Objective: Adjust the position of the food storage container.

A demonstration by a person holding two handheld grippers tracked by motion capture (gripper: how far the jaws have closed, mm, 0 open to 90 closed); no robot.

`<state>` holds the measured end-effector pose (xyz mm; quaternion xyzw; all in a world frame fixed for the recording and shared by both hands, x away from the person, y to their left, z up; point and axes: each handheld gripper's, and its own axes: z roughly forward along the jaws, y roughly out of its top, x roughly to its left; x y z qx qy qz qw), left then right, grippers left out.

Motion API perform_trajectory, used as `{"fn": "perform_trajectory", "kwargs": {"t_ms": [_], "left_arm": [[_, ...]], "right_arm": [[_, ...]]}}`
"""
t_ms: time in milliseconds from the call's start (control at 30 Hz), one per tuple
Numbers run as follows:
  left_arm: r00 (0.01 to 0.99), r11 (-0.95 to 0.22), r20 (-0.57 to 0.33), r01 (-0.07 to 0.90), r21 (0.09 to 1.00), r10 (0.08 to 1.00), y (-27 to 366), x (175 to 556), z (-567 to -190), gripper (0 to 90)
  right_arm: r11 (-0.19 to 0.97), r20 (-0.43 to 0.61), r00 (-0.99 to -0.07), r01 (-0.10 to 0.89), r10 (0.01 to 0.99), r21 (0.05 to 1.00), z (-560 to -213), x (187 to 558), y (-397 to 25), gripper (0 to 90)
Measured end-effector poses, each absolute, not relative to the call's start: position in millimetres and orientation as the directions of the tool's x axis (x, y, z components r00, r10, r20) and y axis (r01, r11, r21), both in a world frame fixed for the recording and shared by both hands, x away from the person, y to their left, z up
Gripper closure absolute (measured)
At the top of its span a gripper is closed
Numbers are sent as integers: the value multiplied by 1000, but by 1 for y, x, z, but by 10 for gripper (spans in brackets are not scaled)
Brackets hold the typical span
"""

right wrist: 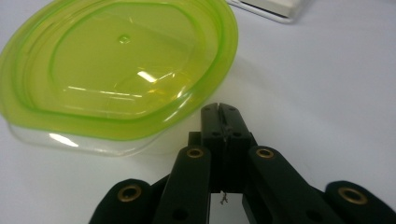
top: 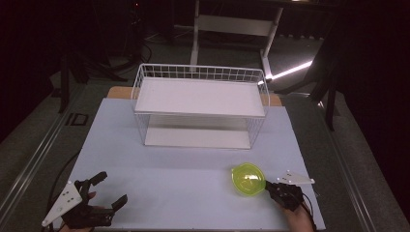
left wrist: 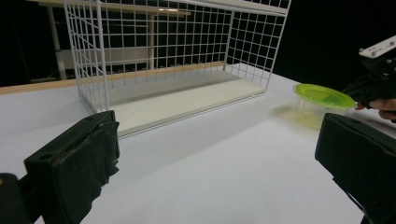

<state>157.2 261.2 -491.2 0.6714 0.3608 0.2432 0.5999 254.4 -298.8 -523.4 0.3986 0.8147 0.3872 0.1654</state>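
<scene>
The bowl [top: 248,179] is touched at its rim by the right gripper [top: 269,185], jaws clenched empty; left gripper [top: 109,189] released; rack [top: 199,97] not yet reached.

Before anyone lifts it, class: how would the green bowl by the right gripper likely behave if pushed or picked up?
The green bowl looks thin, translucent plastic and empty, so probably light and apt to slide across the smooth table. Its glossy rim may be slippery under the right gripper. Its low, wide shape suggests it won't tip easily.
</scene>
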Motion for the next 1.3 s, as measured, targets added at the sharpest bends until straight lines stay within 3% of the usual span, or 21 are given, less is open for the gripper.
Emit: {"fn": "perform_trajectory", "kwargs": {"t_ms": [367,667,867,1300], "left_arm": [[625,-26,-99,188,982,775,261,157,-491,7],[620,-31,-94,189,982,779,261,157,-490,7],[625,-42,-85,186,982,776,259,158,-490,7],[622,-33,-92,186,982,778,261,157,-490,7]], "right_arm": [[410,73,-682,518,728,751,-526,280,-260,900],[382,79,-643,545,762,746,-522,261,-283,900],[414,90,-677,543,730,731,-524,245,-281,900],[426,123,-701,553,703,717,-532,270,-247,900]]}}
